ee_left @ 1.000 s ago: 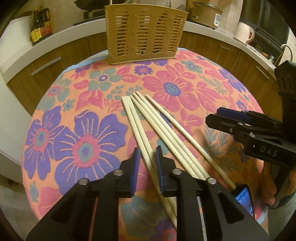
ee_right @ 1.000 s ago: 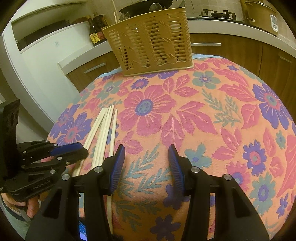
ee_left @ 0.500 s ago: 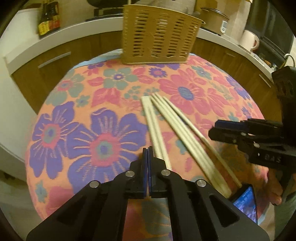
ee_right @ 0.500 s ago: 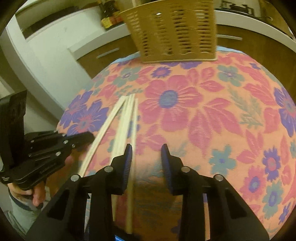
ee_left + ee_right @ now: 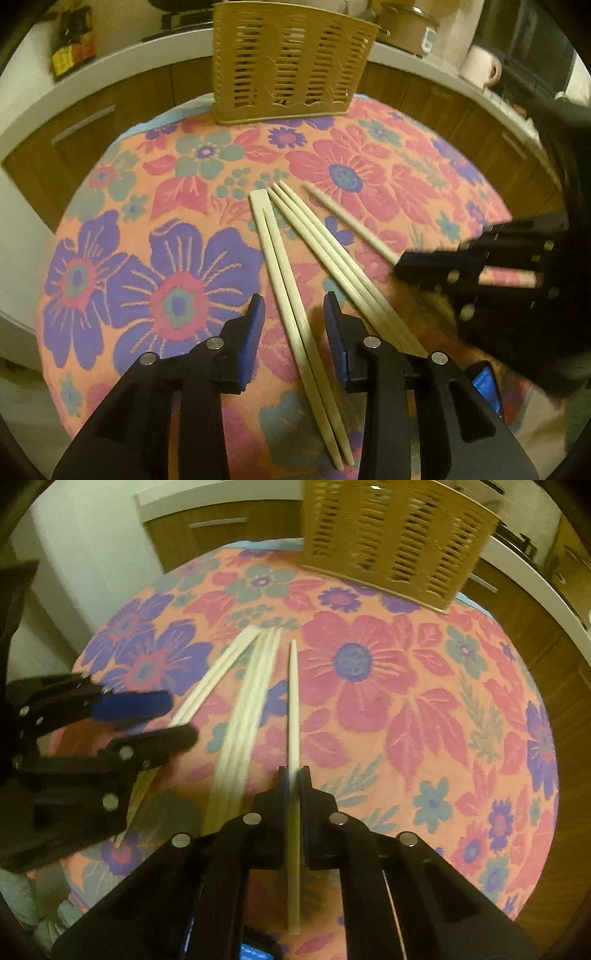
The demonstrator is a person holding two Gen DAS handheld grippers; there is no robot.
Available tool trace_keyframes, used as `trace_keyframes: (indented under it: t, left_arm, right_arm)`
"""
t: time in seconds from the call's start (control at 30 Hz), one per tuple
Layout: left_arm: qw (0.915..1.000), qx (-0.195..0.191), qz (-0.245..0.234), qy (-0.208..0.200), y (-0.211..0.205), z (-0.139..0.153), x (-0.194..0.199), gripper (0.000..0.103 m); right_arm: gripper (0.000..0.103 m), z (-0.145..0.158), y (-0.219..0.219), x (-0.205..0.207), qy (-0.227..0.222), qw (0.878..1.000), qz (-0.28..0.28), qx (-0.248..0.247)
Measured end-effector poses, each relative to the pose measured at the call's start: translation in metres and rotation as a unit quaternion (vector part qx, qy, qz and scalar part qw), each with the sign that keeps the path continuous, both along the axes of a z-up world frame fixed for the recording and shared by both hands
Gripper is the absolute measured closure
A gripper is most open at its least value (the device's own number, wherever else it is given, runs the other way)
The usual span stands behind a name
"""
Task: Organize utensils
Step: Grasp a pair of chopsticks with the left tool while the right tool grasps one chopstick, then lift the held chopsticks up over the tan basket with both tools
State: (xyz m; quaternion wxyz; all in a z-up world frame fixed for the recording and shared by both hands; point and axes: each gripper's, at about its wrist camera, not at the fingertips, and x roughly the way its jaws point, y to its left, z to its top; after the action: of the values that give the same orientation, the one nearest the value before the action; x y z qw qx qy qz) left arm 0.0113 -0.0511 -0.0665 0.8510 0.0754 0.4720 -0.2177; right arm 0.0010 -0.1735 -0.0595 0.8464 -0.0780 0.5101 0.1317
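Several pale wooden chopsticks (image 5: 291, 280) lie side by side on a floral tablecloth (image 5: 147, 258). My left gripper (image 5: 293, 314) is open, its blue-padded jaws straddling the two leftmost chopsticks. My right gripper (image 5: 294, 775) is shut on a single chopstick (image 5: 293, 701), which points toward the far side; in the left wrist view that chopstick (image 5: 347, 221) runs into the right gripper (image 5: 406, 264). A tan slotted utensil basket (image 5: 288, 62) stands upright at the table's far edge; it also shows in the right wrist view (image 5: 399, 539).
The round table drops off on all sides. Wooden cabinets (image 5: 74, 129) and a white countertop (image 5: 110, 62) curve behind it, with bottles (image 5: 70, 44) at left and a cooker (image 5: 406, 26) and a mug (image 5: 480, 66) at right.
My left gripper has opened from shut and now straddles two chopsticks. My right gripper has moved left and closed on one chopstick, pulling it apart from the bundle.
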Motion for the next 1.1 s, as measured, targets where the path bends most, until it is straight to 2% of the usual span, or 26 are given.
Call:
trace_keyframes:
  t: [0.1, 0.2, 0.23, 0.33, 0.57, 0.77, 0.9, 0.97, 1.03, 1.1]
  left_arm:
    - [0.9994, 0.034, -0.009, 0.000, -0.009, -0.001, 0.003, 0.072]
    - [0.9974, 0.071, -0.008, -0.011, -0.015, -0.002, 0.006, 0.085]
    - [0.9968, 0.078, -0.006, -0.014, -0.016, -0.001, 0.007, 0.089]
    - [0.9973, 0.071, 0.004, -0.019, -0.014, 0.002, 0.009, 0.093]
    - [0.9979, 0.045, 0.043, -0.018, 0.009, 0.012, 0.028, 0.093]
    - [0.9983, 0.048, 0.031, -0.011, 0.008, 0.006, 0.033, 0.092]
    - [0.9991, 0.033, 0.028, -0.002, 0.010, 0.008, 0.036, 0.090]
    - [0.9992, 0.032, 0.025, 0.000, 0.010, 0.009, 0.037, 0.085]
    - [0.9992, 0.035, 0.019, 0.002, 0.009, 0.010, 0.039, 0.079]
    - [0.9991, 0.041, 0.009, 0.008, 0.006, 0.010, 0.041, 0.078]
  right_arm:
    - [0.099, 0.003, -0.021, 0.007, 0.001, 0.999, -0.025, 0.020]
    - [0.099, 0.009, -0.039, 0.012, -0.001, 0.999, -0.044, 0.030]
    - [0.099, 0.012, -0.045, 0.014, -0.004, 0.998, -0.049, 0.031]
    - [0.099, 0.016, -0.057, 0.015, -0.007, 0.998, -0.058, 0.031]
    - [0.099, 0.013, -0.078, 0.018, 0.005, 0.996, -0.079, 0.037]
    - [0.099, 0.004, -0.076, 0.021, 0.031, 0.995, -0.077, 0.047]
    - [0.097, 0.002, -0.074, 0.024, 0.053, 0.994, -0.077, 0.052]
    - [0.091, 0.002, -0.075, 0.026, 0.064, 0.993, -0.077, 0.059]
    - [0.090, 0.004, -0.075, 0.028, 0.074, 0.992, -0.075, 0.066]
    - [0.090, 0.004, -0.074, 0.031, 0.081, 0.992, -0.072, 0.064]
